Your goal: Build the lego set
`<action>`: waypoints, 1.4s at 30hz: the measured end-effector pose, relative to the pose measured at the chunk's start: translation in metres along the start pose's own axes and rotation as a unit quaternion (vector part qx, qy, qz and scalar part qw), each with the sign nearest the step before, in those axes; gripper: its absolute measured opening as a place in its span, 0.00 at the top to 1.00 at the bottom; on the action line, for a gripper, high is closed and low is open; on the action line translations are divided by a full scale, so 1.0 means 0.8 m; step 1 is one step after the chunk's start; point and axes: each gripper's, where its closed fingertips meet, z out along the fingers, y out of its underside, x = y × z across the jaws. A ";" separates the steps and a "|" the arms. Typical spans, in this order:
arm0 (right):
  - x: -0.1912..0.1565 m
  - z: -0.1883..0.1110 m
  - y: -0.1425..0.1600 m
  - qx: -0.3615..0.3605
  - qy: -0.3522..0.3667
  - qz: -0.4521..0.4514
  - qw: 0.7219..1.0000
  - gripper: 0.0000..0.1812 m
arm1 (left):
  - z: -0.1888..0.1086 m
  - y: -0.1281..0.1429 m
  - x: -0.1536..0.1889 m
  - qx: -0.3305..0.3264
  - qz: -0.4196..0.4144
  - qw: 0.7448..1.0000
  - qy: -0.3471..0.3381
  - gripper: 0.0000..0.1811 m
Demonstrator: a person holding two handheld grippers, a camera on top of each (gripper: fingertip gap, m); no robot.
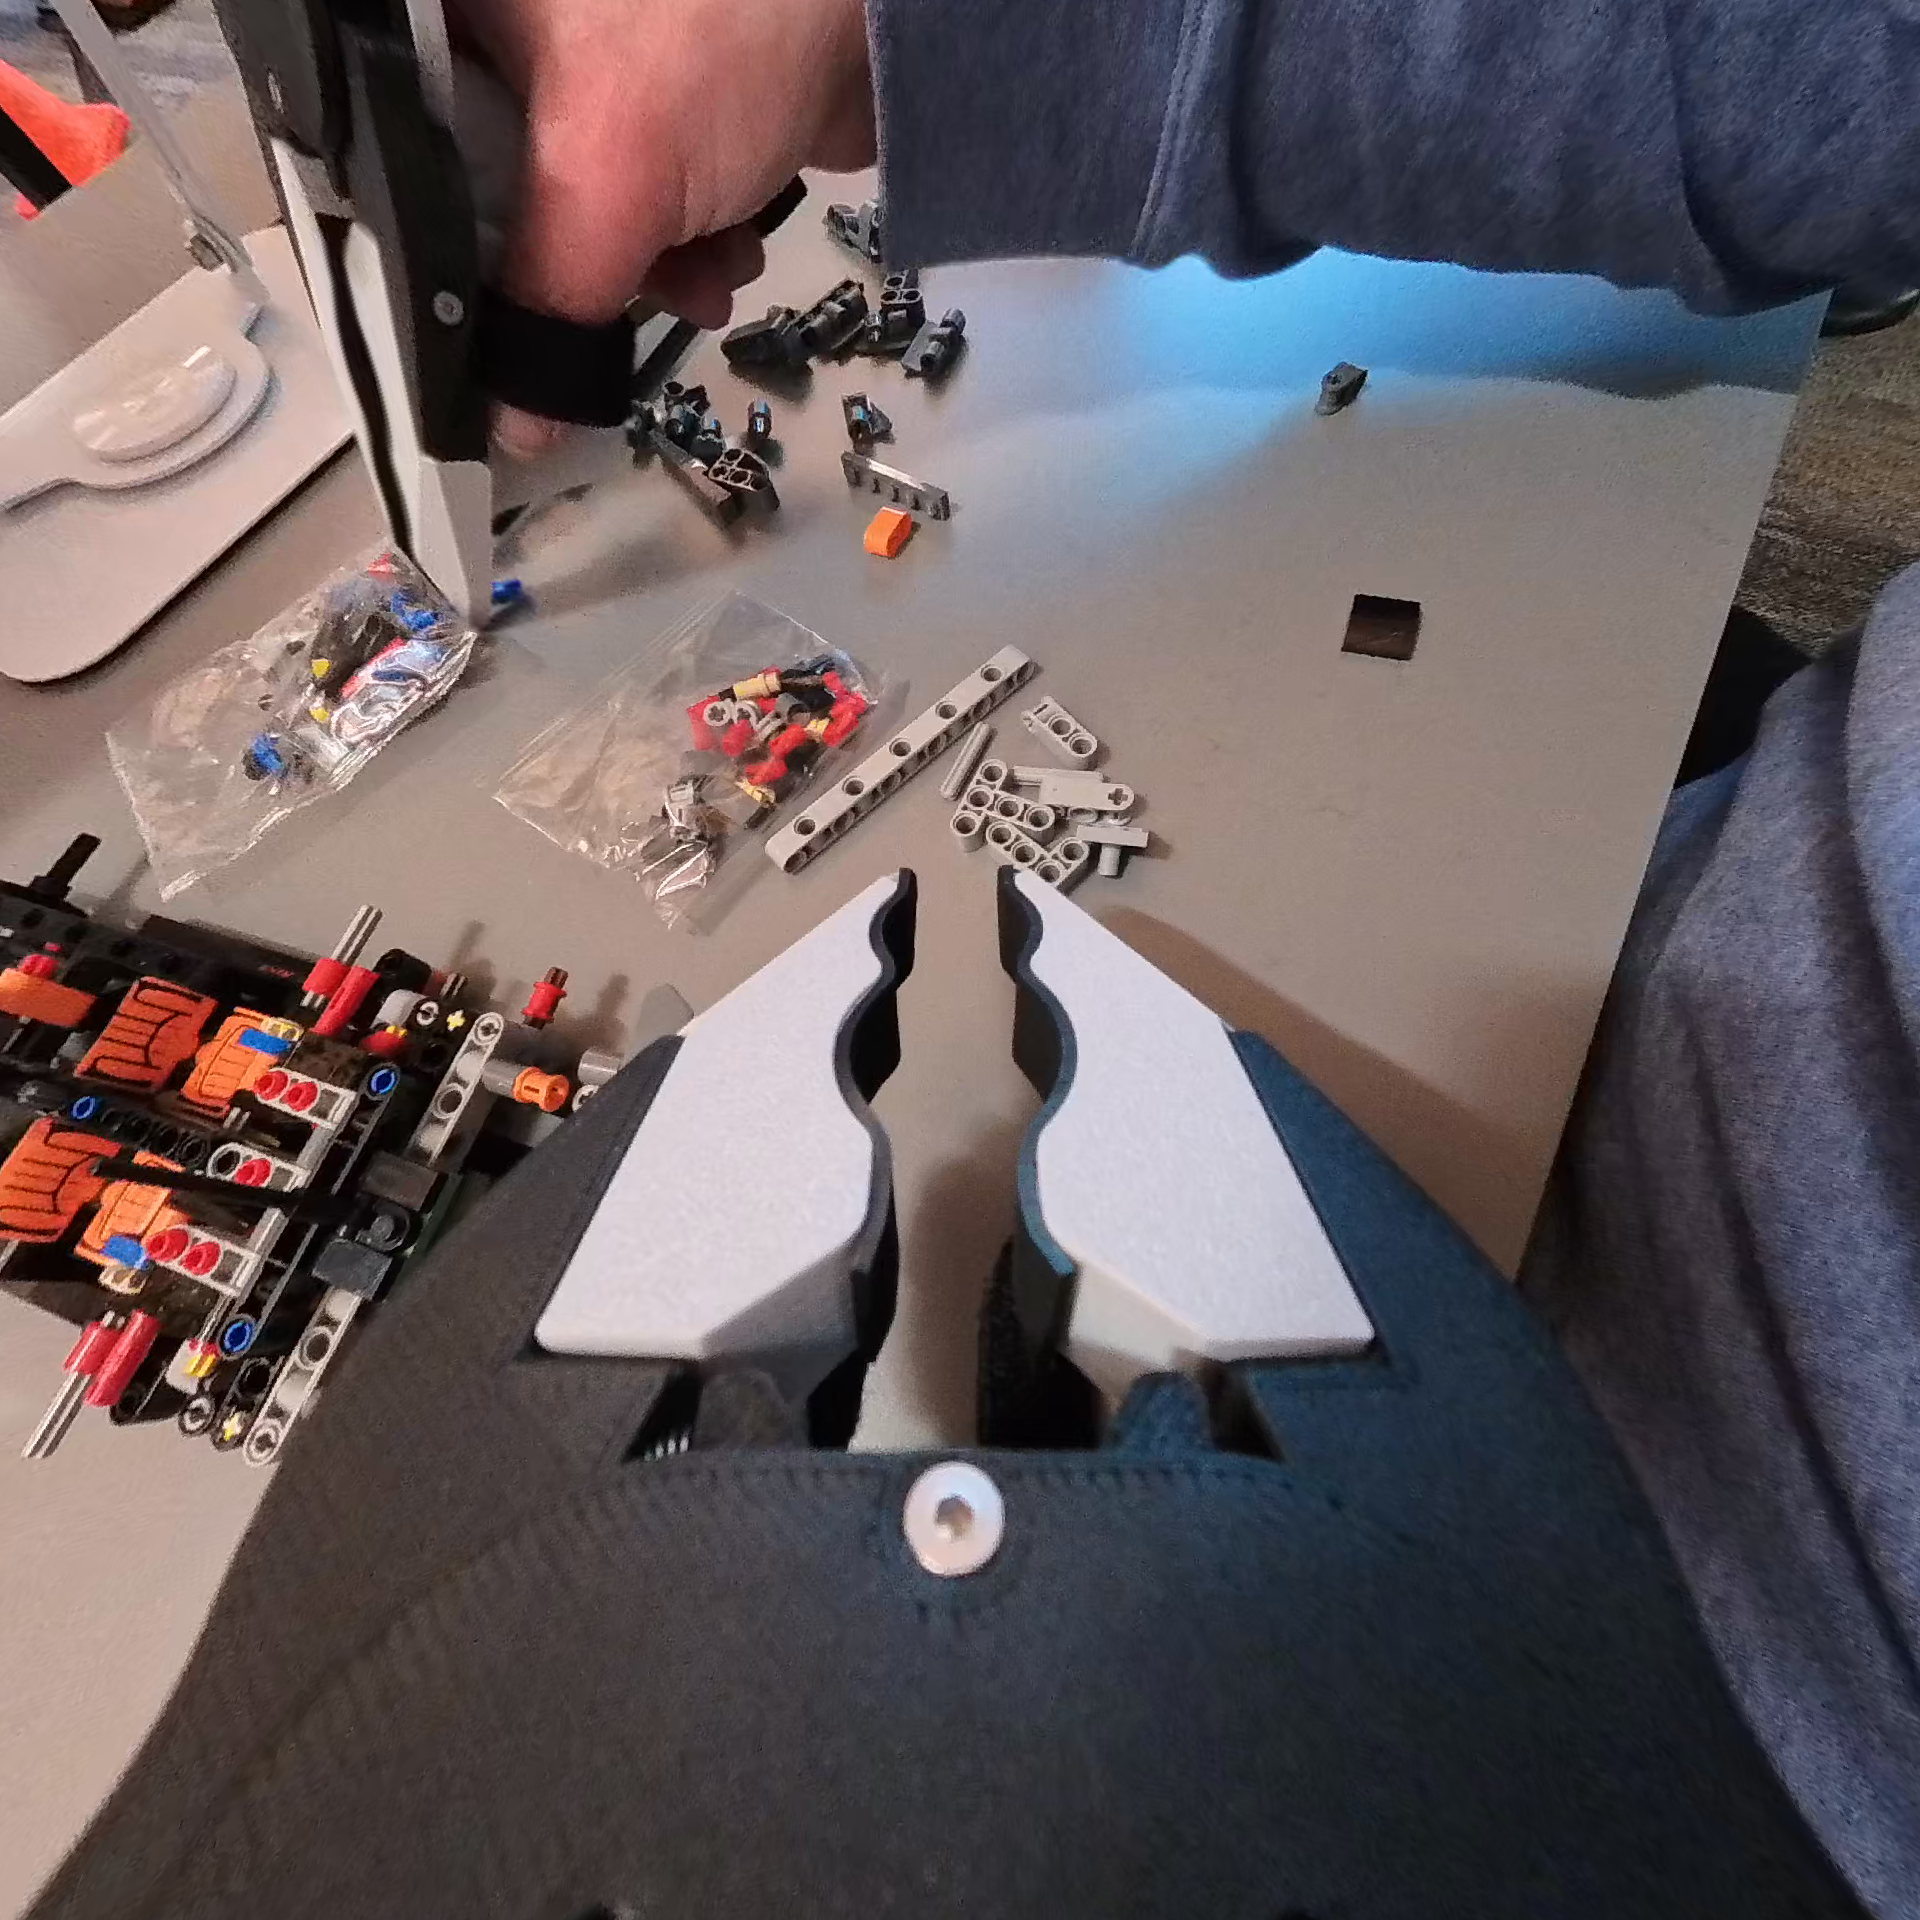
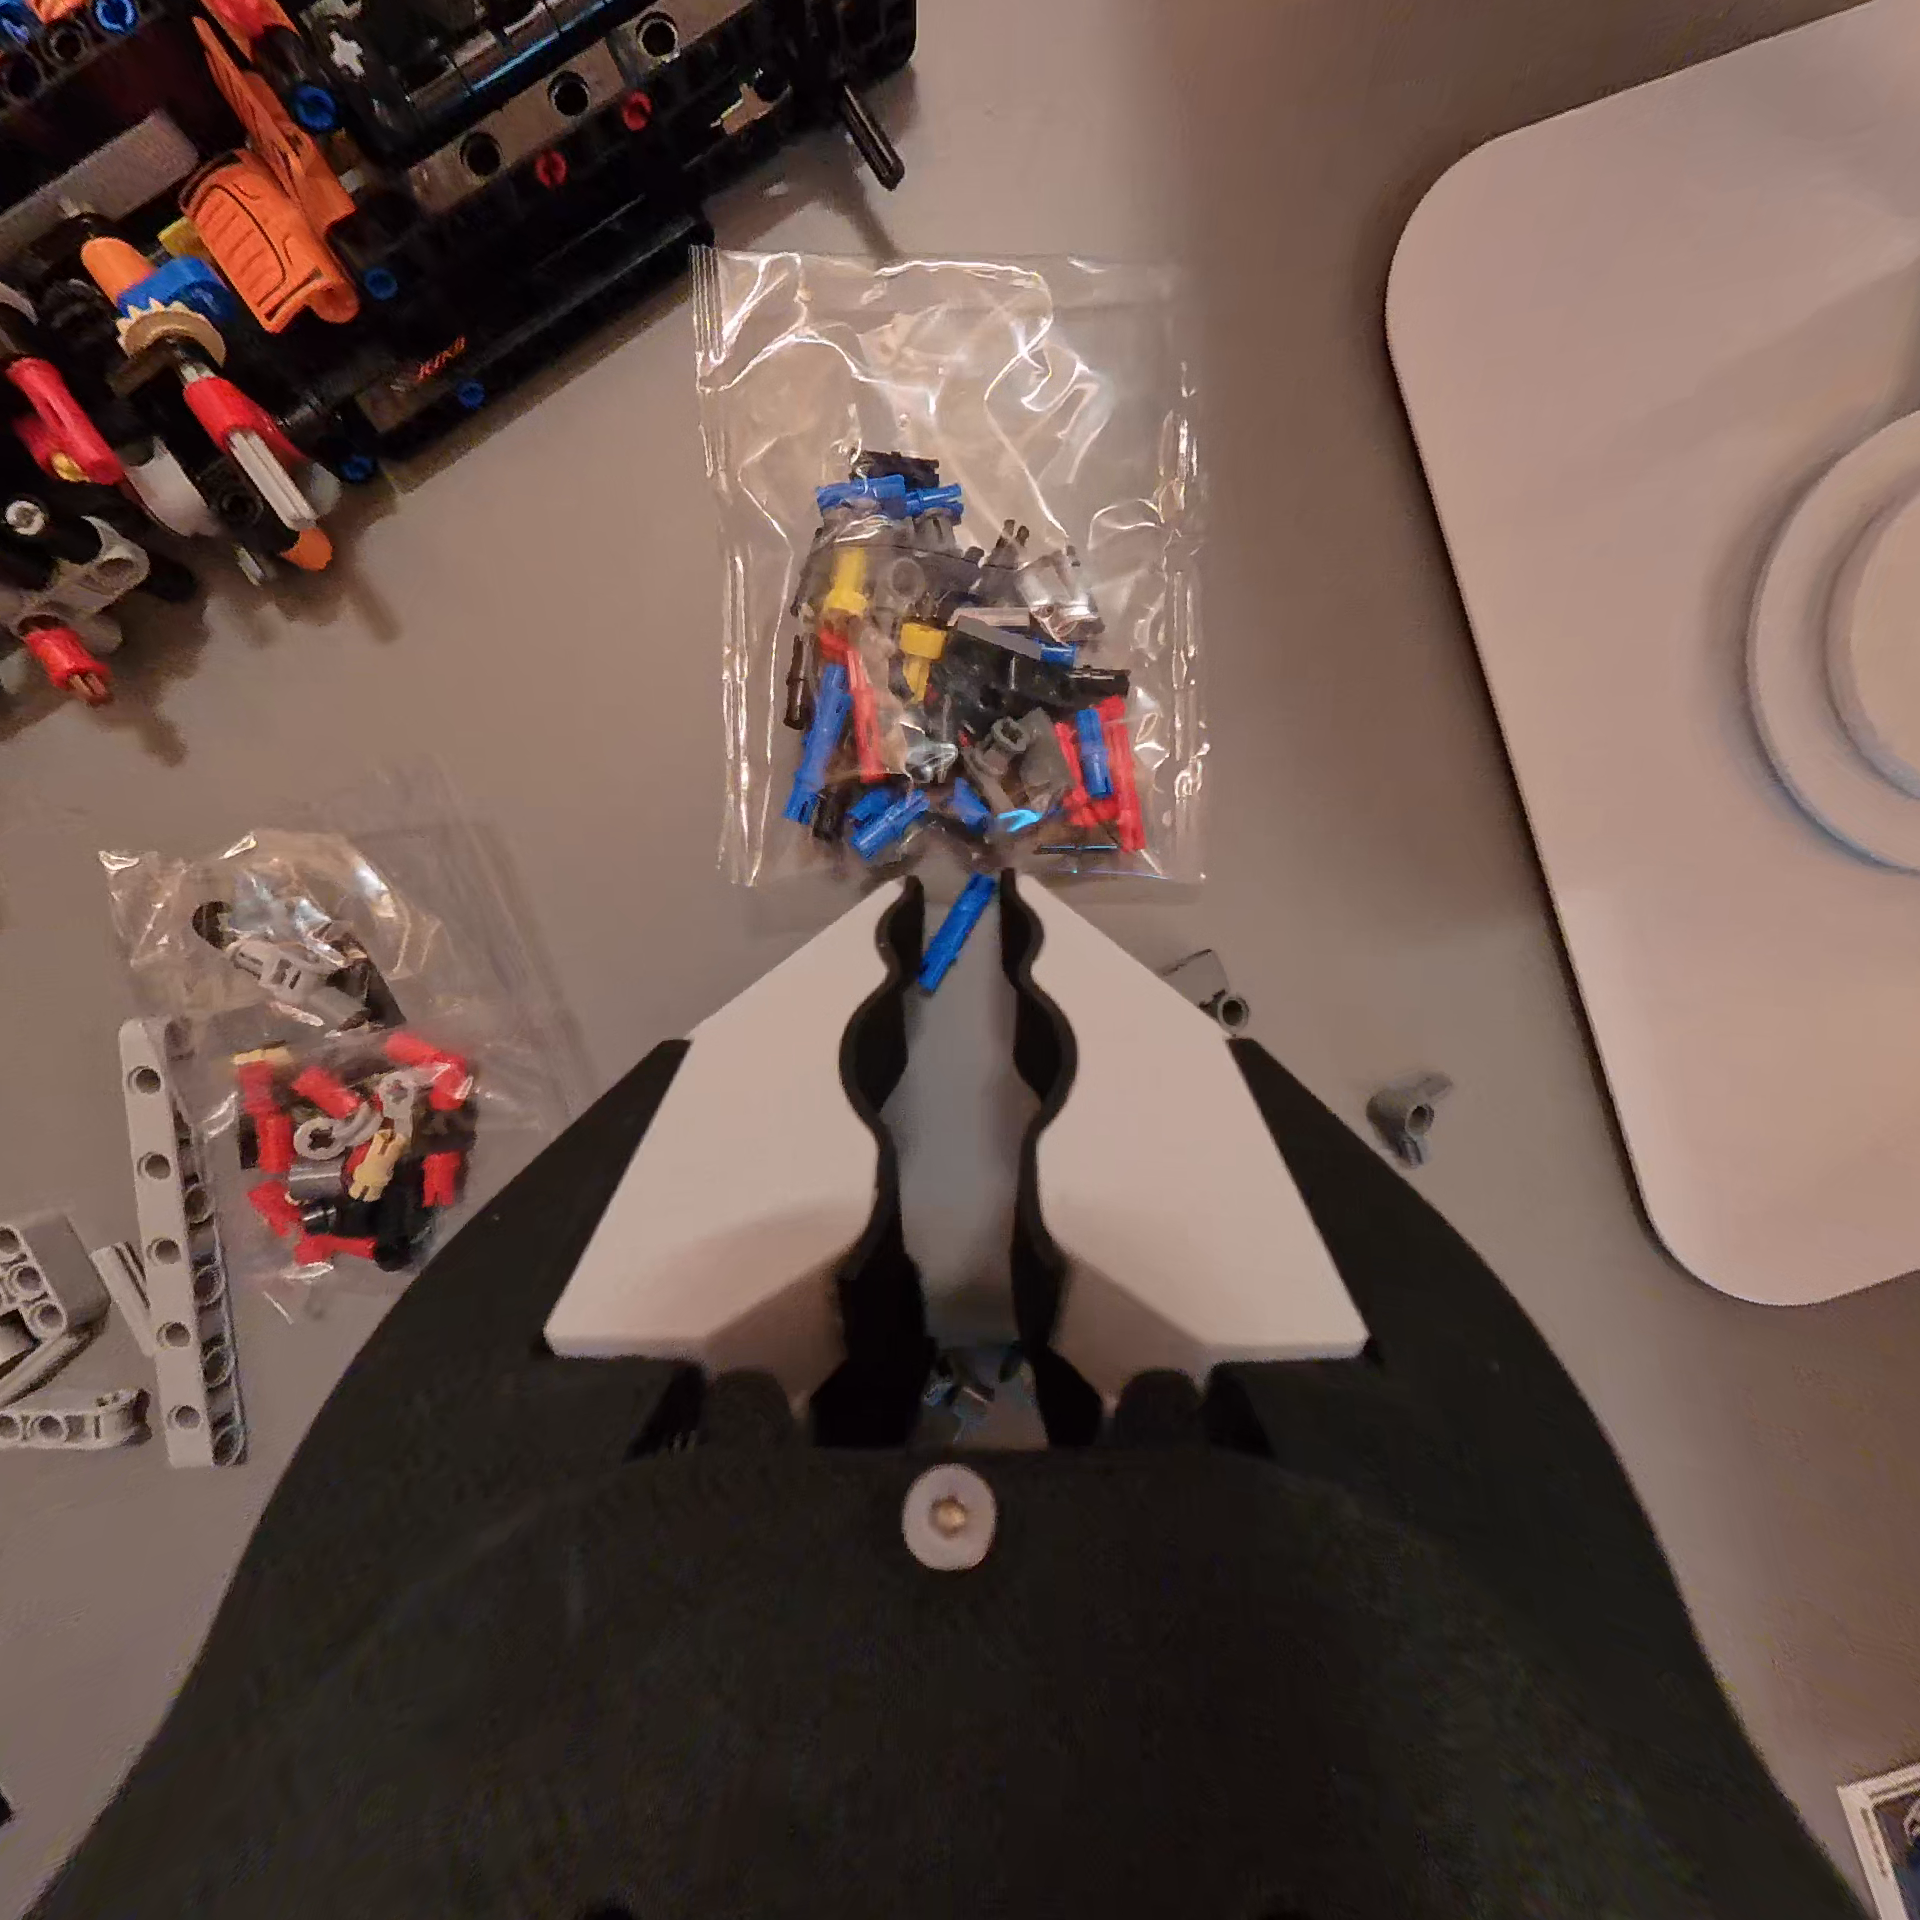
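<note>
My right gripper is open, tips down at the table. A loose blue pin lies slantwise between its fingertips, just outside a clear bag of blue, red and yellow pins. In the left wrist view the right gripper stands upright at that bag, with the blue pin at its tip. My left gripper is open and empty above the table, near a pile of grey beams. The partly built black and orange model lies to its left, and at the top left of the right wrist view.
A second bag of red and grey pieces lies beside a long grey beam. Loose black pieces and an orange piece lie farther back. A white stand base fills the right. The table has a square hole. Spacing between my two grippers at the tips: around 20 cm. My right tips are roughly 12 cm from the orange piece.
</note>
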 end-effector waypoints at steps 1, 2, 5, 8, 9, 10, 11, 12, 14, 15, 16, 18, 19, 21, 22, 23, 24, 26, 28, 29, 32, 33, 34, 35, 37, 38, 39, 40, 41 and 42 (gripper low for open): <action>0.000 0.000 0.000 0.000 0.002 -0.002 1.000 0.95 | 0.000 0.000 0.000 0.000 0.000 1.000 0.000 0.93; 0.000 0.000 0.001 -0.001 0.002 -0.002 1.000 0.98 | 0.000 0.000 -0.001 0.000 -0.001 1.000 -0.001 0.93; 0.001 -0.003 0.006 0.001 0.002 -0.001 1.000 0.99 | -0.001 0.000 -0.001 0.001 -0.001 1.000 0.000 0.93; 0.001 -0.008 0.014 0.002 0.003 0.000 1.000 0.99 | 0.000 0.000 0.000 0.000 -0.001 1.000 0.001 0.93; 0.000 -0.010 0.017 0.003 0.004 0.002 1.000 0.99 | 0.000 0.000 0.000 0.000 -0.001 1.000 0.001 0.93; 0.000 -0.012 0.020 0.004 0.006 0.002 1.000 0.99 | 0.000 0.000 0.000 0.001 -0.001 1.000 0.001 0.93; -0.001 -0.015 0.023 0.007 0.009 0.003 1.000 0.99 | 0.000 0.000 0.000 0.001 -0.001 1.000 0.001 0.93; -0.002 -0.020 0.026 0.012 0.008 0.006 1.000 0.99 | 0.000 0.000 0.000 0.001 -0.001 1.000 0.001 0.93; -0.004 -0.033 0.030 0.027 0.005 0.016 0.999 0.99 | 0.000 0.000 0.000 0.000 0.000 1.000 0.000 0.93; -0.002 -0.042 0.033 0.035 0.007 0.020 0.999 0.99 | 0.000 0.000 0.000 0.000 0.000 1.000 -0.001 0.93; 0.001 -0.053 0.036 0.041 0.012 0.024 0.999 0.99 | 0.000 -0.001 0.000 0.001 0.000 1.000 -0.001 0.93; 0.008 -0.079 0.044 0.054 0.025 0.032 0.998 0.99 | 0.001 -0.001 0.001 0.000 0.001 1.000 -0.001 0.93; 0.012 -0.095 0.049 0.060 0.034 0.035 0.997 0.99 | 0.001 -0.001 0.001 0.000 0.002 1.000 -0.001 0.93; 0.022 -0.130 0.061 0.073 0.056 0.044 0.995 0.99 | 0.001 -0.002 0.002 0.000 0.003 1.000 -0.001 0.93; 0.026 -0.149 0.067 0.080 0.068 0.049 0.993 0.99 | 0.002 -0.002 0.002 -0.001 0.003 1.000 -0.001 0.93; 0.030 -0.168 0.075 0.087 0.079 0.056 0.992 0.99 | 0.002 -0.002 0.002 -0.001 0.005 1.000 -0.001 0.93; 0.035 -0.187 0.083 0.093 0.091 0.063 0.989 0.99 | 0.002 -0.003 0.003 -0.002 0.006 1.000 -0.002 0.93; 0.041 -0.225 0.100 0.109 0.115 0.080 0.984 0.99 | 0.003 -0.003 0.004 -0.003 0.008 1.000 -0.002 0.93; 0.045 -0.257 0.119 0.120 0.138 0.095 0.979 0.99 | 0.003 -0.004 0.004 -0.005 0.011 1.000 -0.006 0.93; 0.046 -0.271 0.130 0.121 0.152 0.101 0.976 0.99 | 0.003 -0.005 0.005 -0.005 0.013 1.000 -0.007 0.93; 0.047 -0.298 0.170 0.112 0.179 0.123 0.970 0.99 | 0.003 -0.007 0.006 -0.008 0.021 1.000 -0.014 0.93; 0.048 -0.304 0.185 0.110 0.186 0.133 0.967 0.99 | 0.003 -0.007 0.007 -0.009 0.023 1.000 -0.015 0.93; 0.048 -0.307 0.200 0.108 0.190 0.144 0.965 0.99 | 0.003 -0.008 0.008 -0.010 0.025 1.000 -0.015 0.93; 0.047 -0.309 0.216 0.104 0.190 0.156 0.964 0.99 | 0.004 -0.008 0.010 -0.011 0.027 0.999 -0.015 0.93; 0.048 -0.305 0.254 0.085 0.193 0.181 0.961 0.99 | 0.005 -0.009 0.013 -0.013 0.033 0.999 -0.015 0.93; 0.050 -0.302 0.273 0.073 0.199 0.191 0.958 0.99 | 0.006 -0.010 0.015 -0.014 0.036 0.999 -0.016 0.93; 0.052 -0.298 0.291 0.064 0.203 0.200 0.956 0.99 | 0.006 -0.011 0.017 -0.015 0.040 0.999 -0.016 0.93; 0.054 -0.294 0.306 0.059 0.202 0.210 0.955 0.99 | 0.007 -0.012 0.019 -0.015 0.042 0.999 -0.016 0.93; 0.057 -0.289 0.319 0.055 0.202 0.218 0.953 0.99 | 0.008 -0.013 0.020 -0.016 0.045 0.999 -0.017 0.93; 0.061 -0.284 0.331 0.052 0.203 0.225 0.952 0.99 | 0.008 -0.014 0.021 -0.017 0.048 0.999 -0.018 0.93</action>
